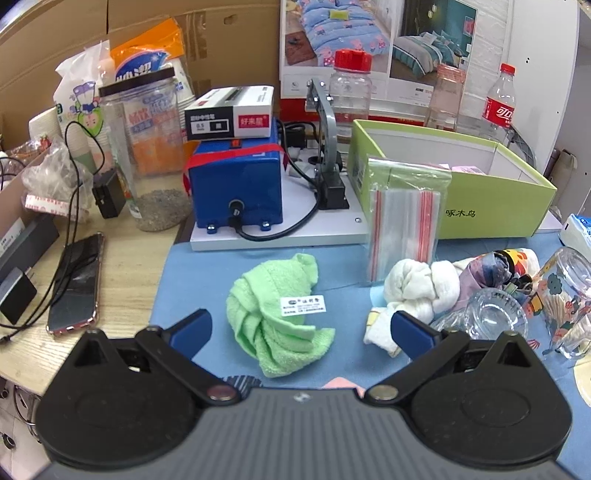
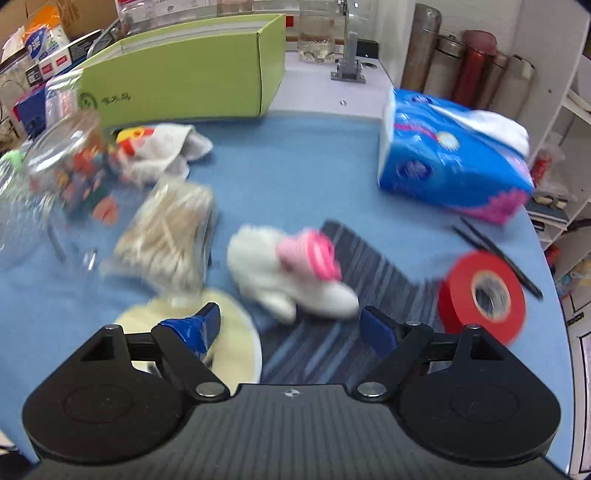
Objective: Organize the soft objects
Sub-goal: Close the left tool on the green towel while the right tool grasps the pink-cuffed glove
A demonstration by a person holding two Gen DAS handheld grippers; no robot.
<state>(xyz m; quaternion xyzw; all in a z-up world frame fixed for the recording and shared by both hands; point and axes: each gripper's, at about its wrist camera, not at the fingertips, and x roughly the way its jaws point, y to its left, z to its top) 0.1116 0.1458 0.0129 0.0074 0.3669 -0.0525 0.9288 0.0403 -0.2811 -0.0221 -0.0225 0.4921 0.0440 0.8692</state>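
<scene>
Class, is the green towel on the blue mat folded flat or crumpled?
Crumpled: the green towel lies bunched in uneven folds, its white label facing up.

The setting is a cluttered workbench in a storeroom or small workshop — cardboard cartons (image 1: 147, 22) stand along its rear edge. A blue electrical unit (image 1: 236, 184) on a white baseplate sits mid-bench; stacked paper cups (image 1: 44, 125), bedding advertisements (image 1: 373, 37) and shelving (image 2: 569, 122) surround it.

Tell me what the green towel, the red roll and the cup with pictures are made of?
The green towel looks like soft fluffy terry cloth, crumpled with a looped pile. The red roll seems to be smooth plastic tape, shiny and wound round a core. The cup looks like clear glass, see-through with printed pictures.
</scene>
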